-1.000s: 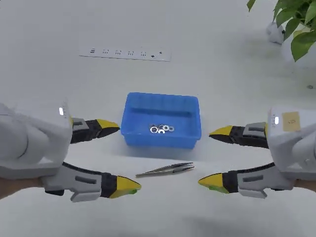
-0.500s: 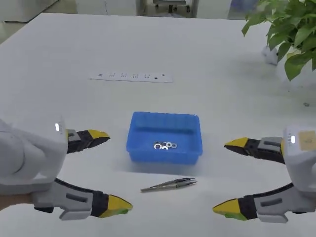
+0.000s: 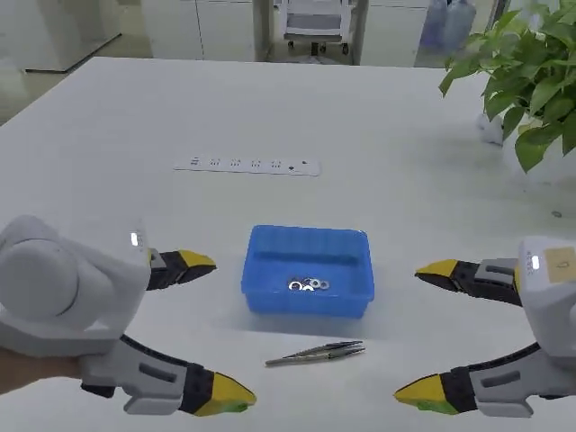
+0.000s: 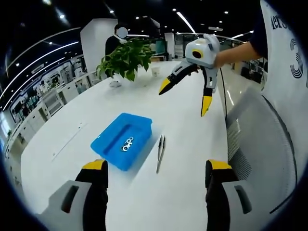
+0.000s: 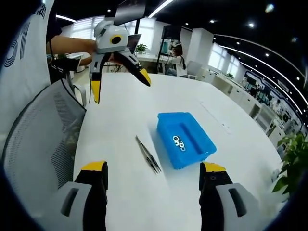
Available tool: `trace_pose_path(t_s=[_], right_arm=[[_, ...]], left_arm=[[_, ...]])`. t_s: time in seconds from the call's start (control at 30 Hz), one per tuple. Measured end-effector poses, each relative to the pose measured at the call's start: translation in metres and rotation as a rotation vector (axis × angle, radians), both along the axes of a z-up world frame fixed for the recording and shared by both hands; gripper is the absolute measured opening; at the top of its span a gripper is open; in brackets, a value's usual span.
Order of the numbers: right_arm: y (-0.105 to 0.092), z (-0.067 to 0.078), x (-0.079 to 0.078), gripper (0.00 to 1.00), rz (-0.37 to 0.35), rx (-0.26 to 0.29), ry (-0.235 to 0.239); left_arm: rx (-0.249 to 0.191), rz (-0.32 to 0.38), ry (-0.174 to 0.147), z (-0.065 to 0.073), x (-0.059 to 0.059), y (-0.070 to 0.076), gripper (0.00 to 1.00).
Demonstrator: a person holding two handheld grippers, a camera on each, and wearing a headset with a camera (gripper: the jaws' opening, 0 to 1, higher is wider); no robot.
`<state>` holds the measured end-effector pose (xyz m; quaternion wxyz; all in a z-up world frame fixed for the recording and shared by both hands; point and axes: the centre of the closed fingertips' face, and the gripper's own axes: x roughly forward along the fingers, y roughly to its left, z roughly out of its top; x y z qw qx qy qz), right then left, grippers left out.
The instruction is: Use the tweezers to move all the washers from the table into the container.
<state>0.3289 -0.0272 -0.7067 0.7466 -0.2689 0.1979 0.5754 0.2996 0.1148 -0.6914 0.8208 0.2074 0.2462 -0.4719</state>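
A blue container [image 3: 309,271] [image 4: 122,140] [image 5: 185,138] stands on the white table with several washers [image 3: 308,285] [image 4: 127,143] [image 5: 178,142] lying inside it. Metal tweezers [image 3: 316,354] [image 4: 160,151] [image 5: 147,155] lie flat on the table just in front of the container. My left gripper [image 3: 209,327] [image 4: 155,164] hangs open to the left of the container, holding nothing. To the right, my right gripper [image 3: 427,331] [image 5: 153,166] is open as well, with nothing between its fingers. Both sit apart from the tweezers.
A white power strip [image 3: 247,166] lies further back on the table. A leafy green plant [image 3: 526,81] [image 4: 124,59] stands at the far right. A grey mesh chair [image 5: 45,144] [image 4: 262,144] is at the table's near edge. A person stands beyond the plant.
The view has tilted up, so the container and tweezers sit lower in the picture. Both grippers have drawn back toward me and slightly apart. The tweezers and washers have not moved.
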Motion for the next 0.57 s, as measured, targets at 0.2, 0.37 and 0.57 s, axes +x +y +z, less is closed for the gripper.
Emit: trace_pose_path(t_s=[0.2, 0.37, 0.57], right_arm=[[-0.003, 0.002, -0.003, 0.79, -0.008, -0.01, -0.001], [-0.003, 0.002, -0.007, 0.79, -0.005, -0.017, -0.002], [-0.004, 0.004, -0.009, 0.79, -0.008, -0.015, -0.005]], left_arm=[[-0.008, 0.006, -0.004, 0.004, -0.005, 0.003, 0.88], [-0.007, 0.009, 0.0, 0.007, -0.008, 0.005, 0.87], [-0.005, 0.013, -0.007, 0.012, -0.008, 0.006, 0.87]])
